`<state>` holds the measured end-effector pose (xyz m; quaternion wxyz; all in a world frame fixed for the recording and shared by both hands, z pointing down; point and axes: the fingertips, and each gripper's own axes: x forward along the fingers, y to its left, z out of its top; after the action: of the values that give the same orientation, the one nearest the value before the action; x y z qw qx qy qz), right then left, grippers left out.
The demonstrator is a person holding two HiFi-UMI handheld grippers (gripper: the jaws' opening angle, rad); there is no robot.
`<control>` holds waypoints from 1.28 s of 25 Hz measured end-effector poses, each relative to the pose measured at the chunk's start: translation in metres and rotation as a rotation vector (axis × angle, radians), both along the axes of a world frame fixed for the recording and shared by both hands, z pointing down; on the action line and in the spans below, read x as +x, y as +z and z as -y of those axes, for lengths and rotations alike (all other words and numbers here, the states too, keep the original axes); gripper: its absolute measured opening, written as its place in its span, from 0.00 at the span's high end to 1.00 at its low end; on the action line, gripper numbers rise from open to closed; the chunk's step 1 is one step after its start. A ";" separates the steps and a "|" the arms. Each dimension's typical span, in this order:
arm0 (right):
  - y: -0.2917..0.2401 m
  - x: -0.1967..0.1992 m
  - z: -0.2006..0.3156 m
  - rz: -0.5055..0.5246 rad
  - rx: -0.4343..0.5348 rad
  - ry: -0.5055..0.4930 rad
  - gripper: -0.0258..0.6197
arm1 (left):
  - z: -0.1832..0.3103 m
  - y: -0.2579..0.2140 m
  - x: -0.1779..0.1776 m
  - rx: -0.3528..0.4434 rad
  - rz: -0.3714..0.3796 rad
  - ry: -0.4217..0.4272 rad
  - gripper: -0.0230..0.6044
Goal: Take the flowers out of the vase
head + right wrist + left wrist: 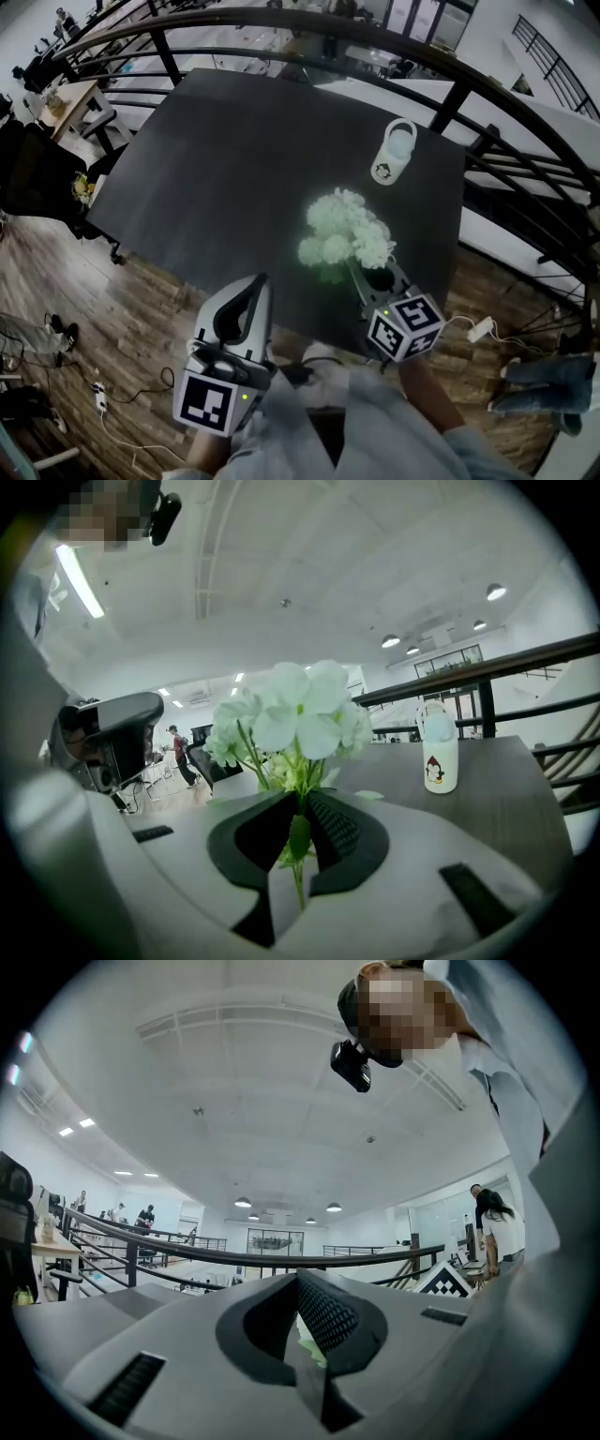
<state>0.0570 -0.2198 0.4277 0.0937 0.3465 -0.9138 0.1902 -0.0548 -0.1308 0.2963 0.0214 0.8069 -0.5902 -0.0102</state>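
A bunch of pale white-green flowers (345, 234) hangs over the near right part of the dark table (234, 159), clear of the vase. My right gripper (367, 278) is shut on the green stems; in the right gripper view the stems (298, 860) run down between the jaws and the blooms (300, 714) stand above them. The white vase (396, 152) with a penguin print stands upright at the far right of the table, also visible as a small white vase (439, 759) to the right of the blooms. My left gripper (253, 289) is off the table's near edge, shut and holding nothing (305, 1335).
A dark curved railing (450, 70) runs behind and to the right of the table. Cables and a power strip (100, 398) lie on the wooden floor at the lower left. Desks and chairs (80, 103) stand at the far left. A white plug block (480, 329) lies near my right arm.
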 end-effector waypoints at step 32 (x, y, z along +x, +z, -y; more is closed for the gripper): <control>0.134 -0.047 0.039 -0.004 -0.309 0.069 0.93 | -0.025 0.006 -0.046 -0.061 0.035 -0.149 0.97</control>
<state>0.0103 -0.2592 0.5622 0.1410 0.3596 -0.8610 0.3308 -0.1003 -0.1059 0.3020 0.0349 0.7596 -0.6491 0.0204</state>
